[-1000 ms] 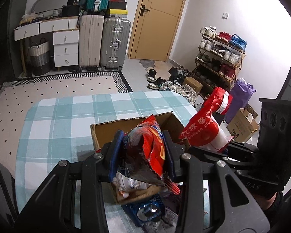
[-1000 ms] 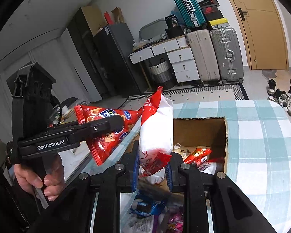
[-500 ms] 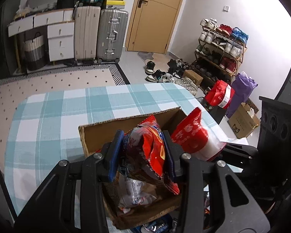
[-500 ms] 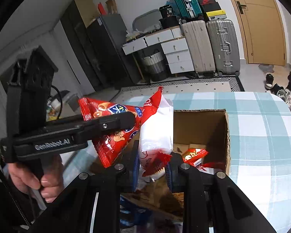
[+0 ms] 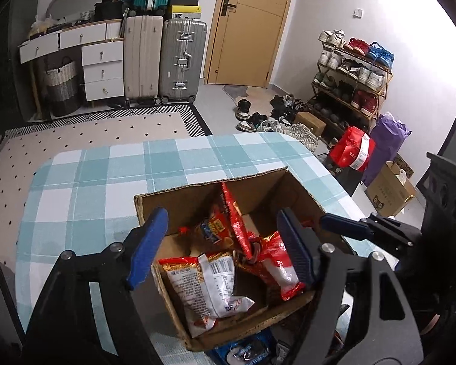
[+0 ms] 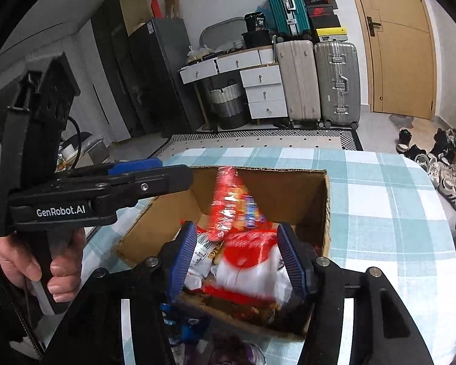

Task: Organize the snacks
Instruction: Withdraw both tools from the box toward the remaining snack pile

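From the left wrist view, my left gripper [image 5: 222,243] sits low in the frame over the cardboard box [image 5: 173,194], its jaws opening with nothing pressed between them. Inside the box, at lower centre, lie a red chip bag [image 5: 228,222], a red-and-white packet [image 5: 276,261] and a noodle packet [image 5: 203,283]. The box rests on the checked tabletop [image 5: 91,188].

From the right wrist view, my right gripper [image 6: 237,258] is opening too; the red-and-white packet [image 6: 252,261] lies blurred between its blue pads, clear of them. My left hand [image 6: 39,261] grips its handle at lower left.
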A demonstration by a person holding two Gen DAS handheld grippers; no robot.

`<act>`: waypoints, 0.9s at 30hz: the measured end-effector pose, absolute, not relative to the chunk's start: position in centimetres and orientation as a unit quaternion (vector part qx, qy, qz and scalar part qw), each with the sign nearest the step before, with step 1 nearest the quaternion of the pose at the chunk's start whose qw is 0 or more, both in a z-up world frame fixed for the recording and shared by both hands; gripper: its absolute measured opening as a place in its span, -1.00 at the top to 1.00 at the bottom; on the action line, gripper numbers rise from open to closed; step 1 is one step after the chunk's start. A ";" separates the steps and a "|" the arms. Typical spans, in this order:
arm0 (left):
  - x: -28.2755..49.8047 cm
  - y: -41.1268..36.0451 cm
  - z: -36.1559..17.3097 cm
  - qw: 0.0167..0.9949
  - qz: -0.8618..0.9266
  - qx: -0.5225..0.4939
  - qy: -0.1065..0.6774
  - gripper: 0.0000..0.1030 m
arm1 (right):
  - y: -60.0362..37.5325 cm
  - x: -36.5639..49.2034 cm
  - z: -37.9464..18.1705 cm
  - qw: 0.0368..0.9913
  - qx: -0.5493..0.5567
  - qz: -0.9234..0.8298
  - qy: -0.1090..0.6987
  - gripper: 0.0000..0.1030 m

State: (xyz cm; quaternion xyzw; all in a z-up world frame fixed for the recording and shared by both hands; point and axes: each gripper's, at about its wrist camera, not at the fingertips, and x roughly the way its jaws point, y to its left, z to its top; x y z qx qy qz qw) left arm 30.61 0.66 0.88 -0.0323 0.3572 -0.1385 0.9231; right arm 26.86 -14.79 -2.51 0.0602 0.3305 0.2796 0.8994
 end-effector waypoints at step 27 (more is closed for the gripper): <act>19.2 0.5 5.0 0.941 -0.097 -0.029 0.323 -0.73 | -16.8 18.2 4.0 0.922 0.071 0.276 0.262 -0.63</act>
